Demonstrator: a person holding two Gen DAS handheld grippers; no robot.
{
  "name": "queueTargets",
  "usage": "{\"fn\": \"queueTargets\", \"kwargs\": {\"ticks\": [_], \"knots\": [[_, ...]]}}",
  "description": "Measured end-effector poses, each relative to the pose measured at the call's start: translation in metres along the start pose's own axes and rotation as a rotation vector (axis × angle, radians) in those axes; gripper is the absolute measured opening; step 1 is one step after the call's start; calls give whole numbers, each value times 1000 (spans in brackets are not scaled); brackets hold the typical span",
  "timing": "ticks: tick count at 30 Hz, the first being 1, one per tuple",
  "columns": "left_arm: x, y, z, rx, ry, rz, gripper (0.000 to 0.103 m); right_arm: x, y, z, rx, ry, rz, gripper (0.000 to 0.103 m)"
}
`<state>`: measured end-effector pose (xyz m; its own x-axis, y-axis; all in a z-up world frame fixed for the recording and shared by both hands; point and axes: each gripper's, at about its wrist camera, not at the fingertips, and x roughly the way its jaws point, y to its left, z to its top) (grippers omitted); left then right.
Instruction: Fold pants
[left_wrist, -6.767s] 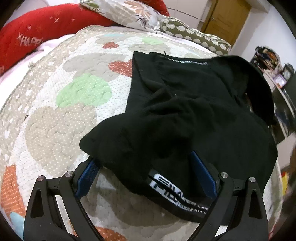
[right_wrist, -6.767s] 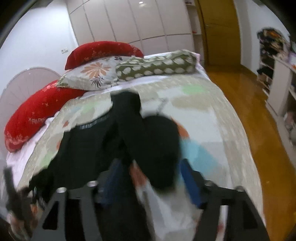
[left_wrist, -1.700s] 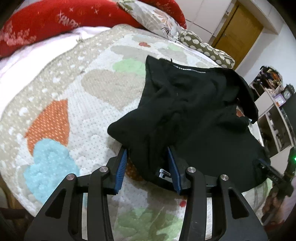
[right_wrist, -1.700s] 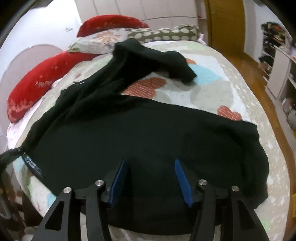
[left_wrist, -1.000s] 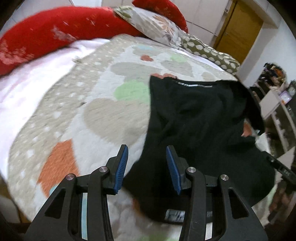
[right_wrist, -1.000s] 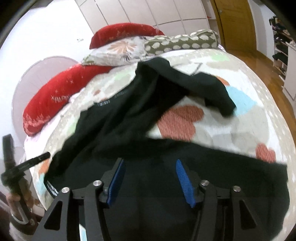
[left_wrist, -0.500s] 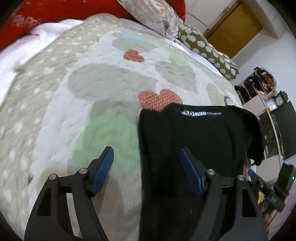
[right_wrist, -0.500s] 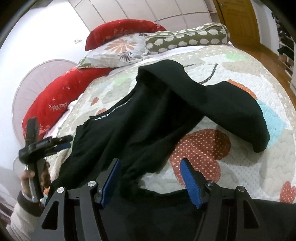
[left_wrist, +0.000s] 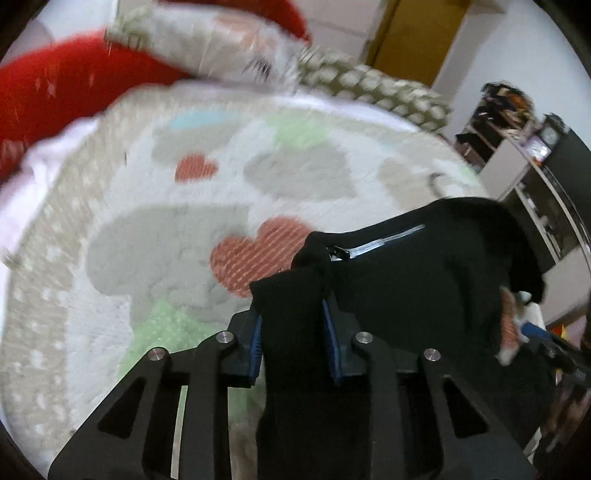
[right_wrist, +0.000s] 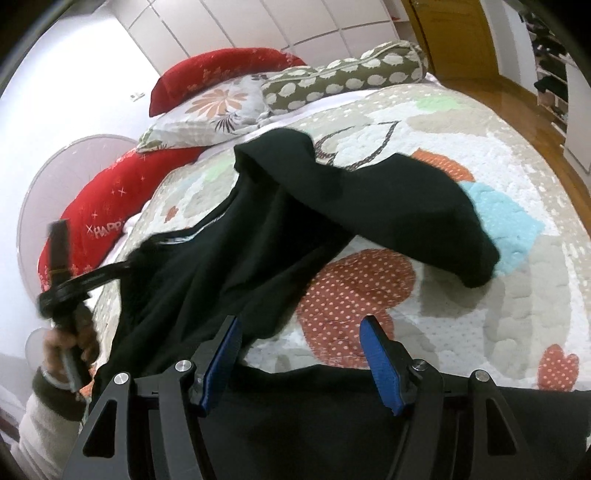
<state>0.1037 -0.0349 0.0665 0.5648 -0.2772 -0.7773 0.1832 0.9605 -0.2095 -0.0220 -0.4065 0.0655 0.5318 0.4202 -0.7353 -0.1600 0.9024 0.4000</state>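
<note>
Black pants run diagonally across quilt; left tongs just clamped onto waist corner; right tongs apart.

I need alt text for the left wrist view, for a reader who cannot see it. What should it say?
The left claw has just closed its blue pads on a fold of the black pants over a bed. The heart-patterned quilt lies beneath, with red and patterned pillows blurred behind.
</note>
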Motion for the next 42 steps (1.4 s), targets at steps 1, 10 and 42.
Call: {"fn": "queueTargets", "kwargs": {"ticks": [1, 10, 42], "knots": [[-15, -7, -2, 17, -29, -25, 24, -3, -1, 0, 5, -6, -1, 64], [-138, -87, -120, 363, -192, -186, 11, -49, -45, -9, 108, -83, -22, 65], [-125, -44, -181, -280, -64, -518, 83, 27, -85, 4, 868, -94, 550, 90]]}}
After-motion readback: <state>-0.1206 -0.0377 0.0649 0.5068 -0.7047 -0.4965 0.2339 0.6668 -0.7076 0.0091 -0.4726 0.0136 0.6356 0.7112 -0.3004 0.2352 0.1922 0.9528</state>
